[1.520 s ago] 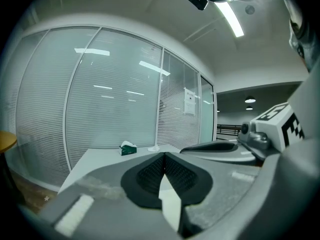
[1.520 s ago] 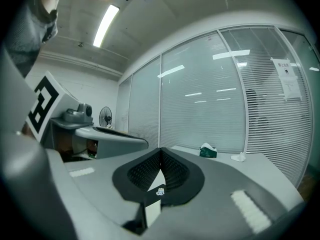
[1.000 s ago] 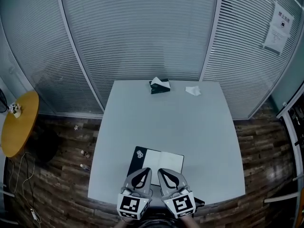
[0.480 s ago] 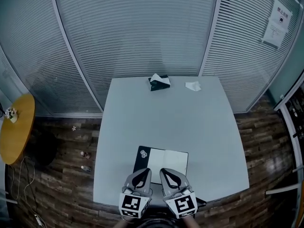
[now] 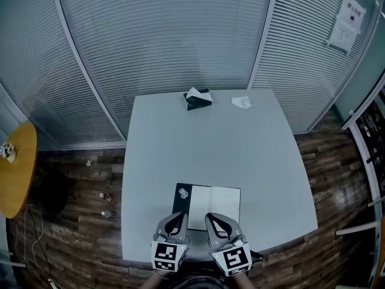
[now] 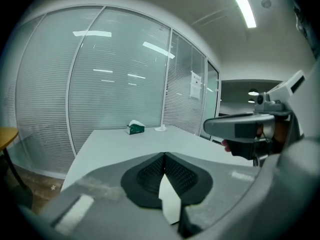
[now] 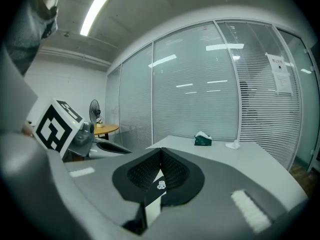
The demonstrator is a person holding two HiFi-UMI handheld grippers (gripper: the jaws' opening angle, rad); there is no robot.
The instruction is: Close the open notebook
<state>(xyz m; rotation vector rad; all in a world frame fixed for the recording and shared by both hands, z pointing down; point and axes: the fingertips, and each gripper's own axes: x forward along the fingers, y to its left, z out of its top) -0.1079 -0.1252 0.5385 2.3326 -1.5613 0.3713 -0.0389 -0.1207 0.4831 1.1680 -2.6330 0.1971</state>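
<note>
**While held over the open notebook, nothing gripped**

Lies flat near the front edge of the grey table, white pages up, stickered black cover at left. Near edge hidden behind the left gripper and right gripper. Jaw tips pressed together on each, empty. Cannot tell whether touching paper. Well beyond: tissue box, crumpled tissue.
</note>
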